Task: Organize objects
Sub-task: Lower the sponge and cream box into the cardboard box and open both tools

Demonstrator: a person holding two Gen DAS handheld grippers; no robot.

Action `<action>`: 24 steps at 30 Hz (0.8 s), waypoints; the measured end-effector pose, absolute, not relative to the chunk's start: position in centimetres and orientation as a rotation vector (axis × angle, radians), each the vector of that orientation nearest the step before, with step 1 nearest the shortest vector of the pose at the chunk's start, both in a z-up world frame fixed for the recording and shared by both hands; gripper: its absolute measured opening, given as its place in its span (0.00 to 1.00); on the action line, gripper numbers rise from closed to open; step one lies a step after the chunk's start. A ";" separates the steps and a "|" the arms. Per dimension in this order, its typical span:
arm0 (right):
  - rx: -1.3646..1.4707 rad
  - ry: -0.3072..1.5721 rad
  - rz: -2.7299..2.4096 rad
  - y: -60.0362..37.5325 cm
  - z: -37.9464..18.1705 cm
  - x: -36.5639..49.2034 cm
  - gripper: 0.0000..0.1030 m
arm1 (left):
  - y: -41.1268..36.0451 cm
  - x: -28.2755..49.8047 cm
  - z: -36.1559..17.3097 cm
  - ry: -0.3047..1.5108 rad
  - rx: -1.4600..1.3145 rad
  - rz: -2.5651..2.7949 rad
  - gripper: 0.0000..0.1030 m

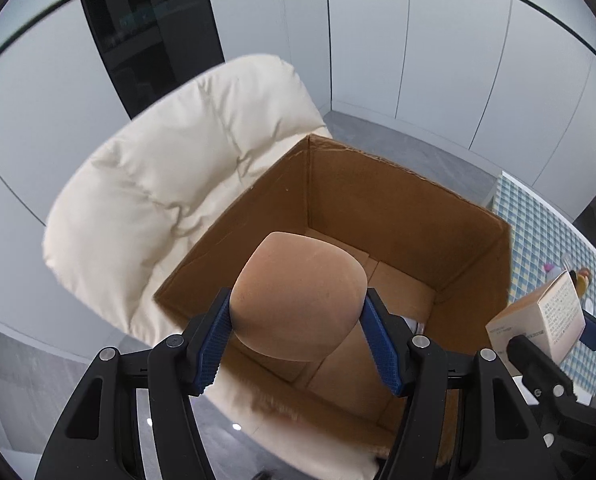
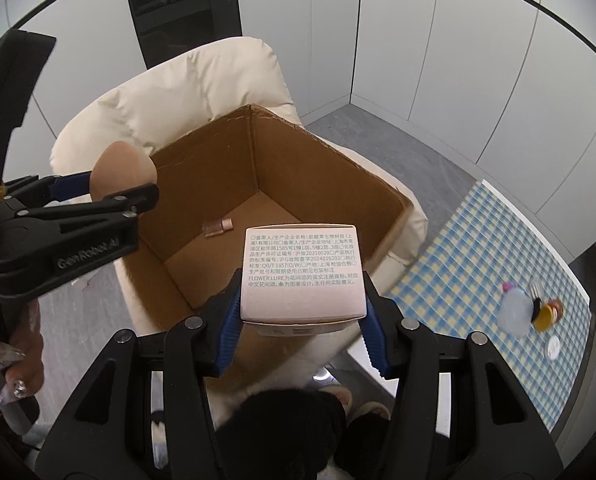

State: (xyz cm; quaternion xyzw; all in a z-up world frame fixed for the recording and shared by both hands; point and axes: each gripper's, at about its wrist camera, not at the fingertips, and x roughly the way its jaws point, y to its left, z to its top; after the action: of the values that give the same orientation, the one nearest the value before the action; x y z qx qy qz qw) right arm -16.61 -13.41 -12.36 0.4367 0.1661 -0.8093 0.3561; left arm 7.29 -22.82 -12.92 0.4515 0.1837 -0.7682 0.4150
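Note:
An open cardboard box (image 1: 397, 220) (image 2: 325, 168) rests on a cream padded chair (image 1: 170, 184) (image 2: 170, 92). My left gripper (image 1: 298, 312) (image 2: 110, 190) is shut on a tan egg-shaped sponge (image 1: 298, 292) (image 2: 122, 170), held above the box's near left side. My right gripper (image 2: 301, 304) is shut on a small white carton with printed text (image 2: 301, 272) (image 1: 549, 312), hovering over the box's near edge. Its black jaw shows at the right of the left wrist view. A small pinkish bottle (image 2: 217, 229) lies on the box floor.
A table with a blue and yellow checked cloth (image 2: 477, 260) (image 1: 537, 232) stands to the right, carrying several small items (image 2: 529, 308). White wall panels and a dark glass door (image 2: 182, 4) lie behind. A person's hand (image 2: 22, 360) and feet (image 2: 353, 404) show below.

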 end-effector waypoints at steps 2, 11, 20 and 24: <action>1.125 0.447 -2.090 -14.7 -12.9 -17.3 0.53 | -24.3 6.8 -13.5 0.489 1.144 -1.928 0.62; 1.136 0.487 -2.077 -19.1 -14.7 -19.9 0.53 | -26.4 7.2 -16.4 0.510 1.198 -1.904 0.62; 1.181 0.489 -2.056 -20.7 -16.6 -20.1 0.53 | -26.6 7.1 -16.4 0.499 1.193 -1.895 0.62; 1.189 0.479 -2.052 -20.9 -16.8 -20.0 0.53 | -26.6 7.1 -16.3 0.526 1.192 -1.882 0.68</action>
State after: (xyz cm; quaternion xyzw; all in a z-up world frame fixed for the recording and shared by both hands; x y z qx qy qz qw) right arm -20.01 -20.86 -16.84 0.4598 0.1852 -0.7935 0.3531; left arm 7.12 -26.64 -16.32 0.4743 0.2093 -0.7485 0.4136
